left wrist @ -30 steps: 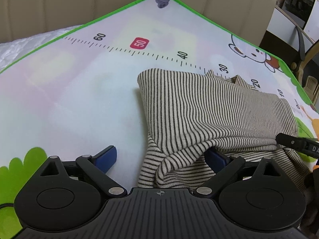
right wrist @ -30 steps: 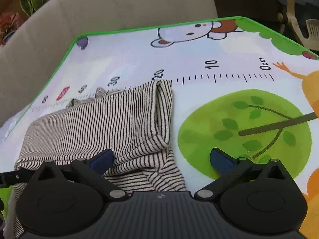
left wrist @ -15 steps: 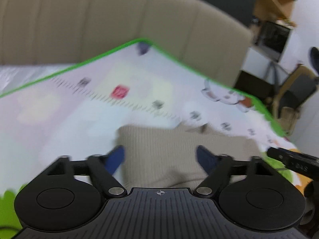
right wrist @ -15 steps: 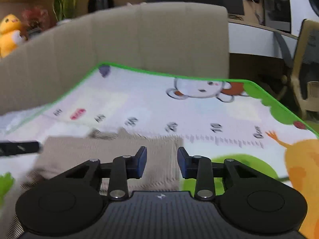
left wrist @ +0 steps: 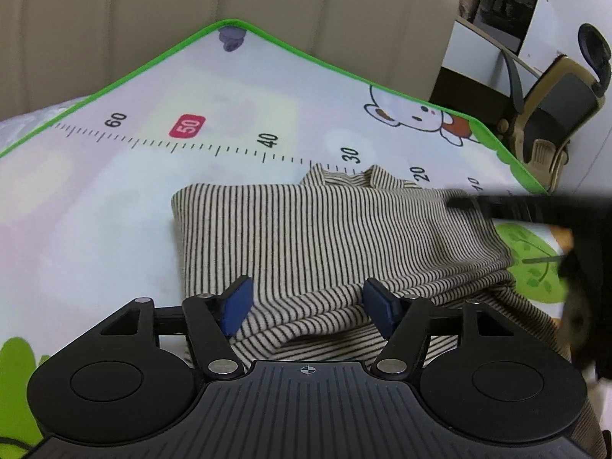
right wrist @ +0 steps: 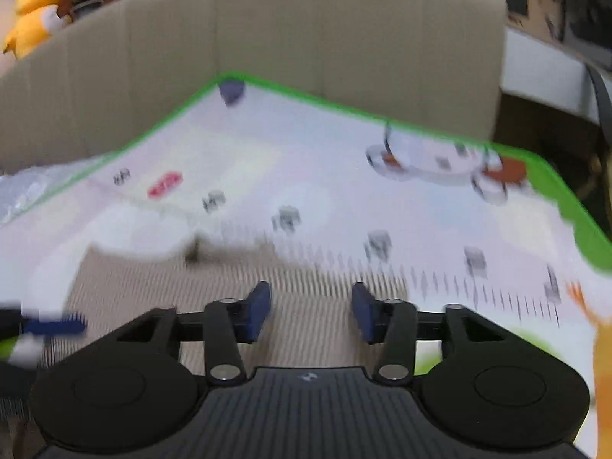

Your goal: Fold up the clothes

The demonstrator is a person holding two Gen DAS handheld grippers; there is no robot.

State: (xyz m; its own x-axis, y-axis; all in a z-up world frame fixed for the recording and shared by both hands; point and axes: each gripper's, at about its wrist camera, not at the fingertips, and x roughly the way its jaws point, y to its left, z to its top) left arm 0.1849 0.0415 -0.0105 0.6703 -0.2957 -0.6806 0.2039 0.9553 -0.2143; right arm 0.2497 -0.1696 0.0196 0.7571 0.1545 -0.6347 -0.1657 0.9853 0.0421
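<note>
Beige headboard [left wrist: 229, 11] behind the play mat [left wrist: 114, 199]; striped shirt [left wrist: 325, 229] lies crosswise under both grippers, left gripper [left wrist: 308, 306] released above its near fold, right gripper [right wrist: 311, 311] opening, nothing held.

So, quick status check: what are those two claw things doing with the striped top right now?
Left gripper fingers apart, nothing pinched. Right gripper jaws opening, nothing between them. Striped top folded on the play mat. Nothing in the way.

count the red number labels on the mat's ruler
1. The red 50 label sits on the ruler line of the mat, between 60 and 40, left of the striped shirt. Any beneath the shirt would be hidden.
</note>
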